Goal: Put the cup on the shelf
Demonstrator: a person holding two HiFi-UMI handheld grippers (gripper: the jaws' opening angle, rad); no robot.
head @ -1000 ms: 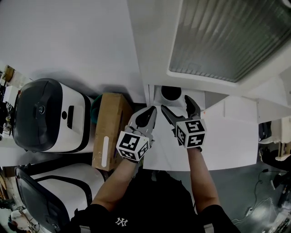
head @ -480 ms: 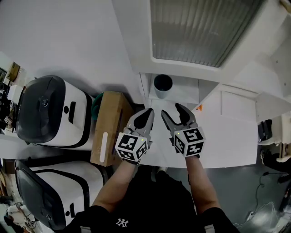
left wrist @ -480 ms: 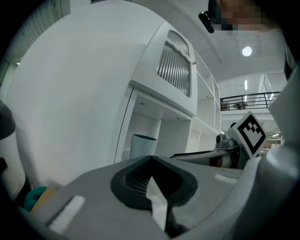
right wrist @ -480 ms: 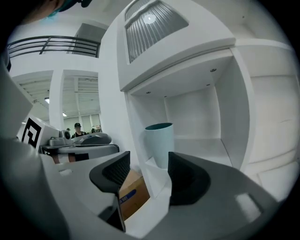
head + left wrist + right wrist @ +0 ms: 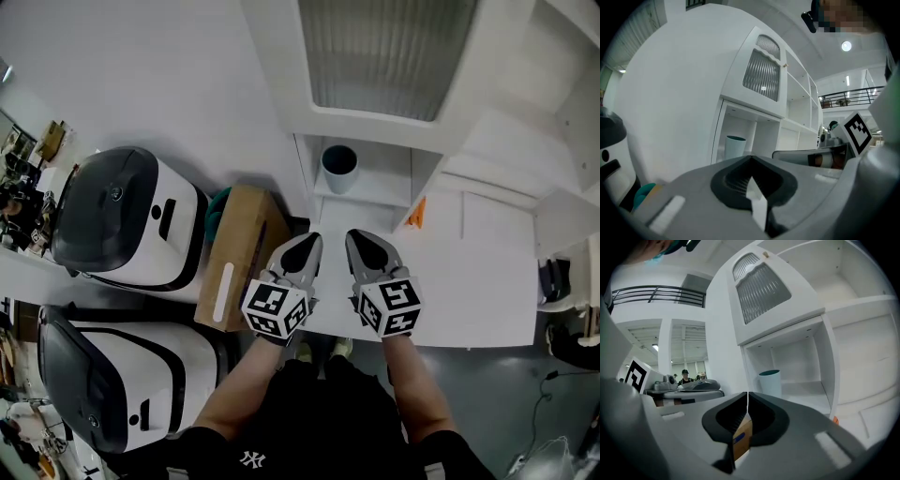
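A pale cup with a teal inside point(image 5: 338, 167) stands upright on the low white shelf point(image 5: 380, 190), in the open cubby under the ribbed-glass door. Nothing holds it. My left gripper point(image 5: 305, 246) and right gripper point(image 5: 362, 240) hover side by side in front of the cabinet, well short of the cup, both shut and empty. The left gripper view has the cup point(image 5: 735, 146) at the cubby's left, beyond the closed left gripper point(image 5: 750, 160). From the right gripper view the cup point(image 5: 770, 382) stands just past the closed right gripper point(image 5: 747, 395).
A cardboard box point(image 5: 239, 253) leans by the cabinet's left side, with a teal object point(image 5: 217, 201) behind it. Two white and black machines point(image 5: 131, 230) point(image 5: 122, 375) stand further left. A ribbed-glass door point(image 5: 389, 52) hangs above the cubby. An orange tag point(image 5: 416, 214) sits on the cabinet front.
The right gripper, open around the cup a second ago, has drawn back from it and shut. The cup stays on the shelf. The left gripper has pulled back slightly.
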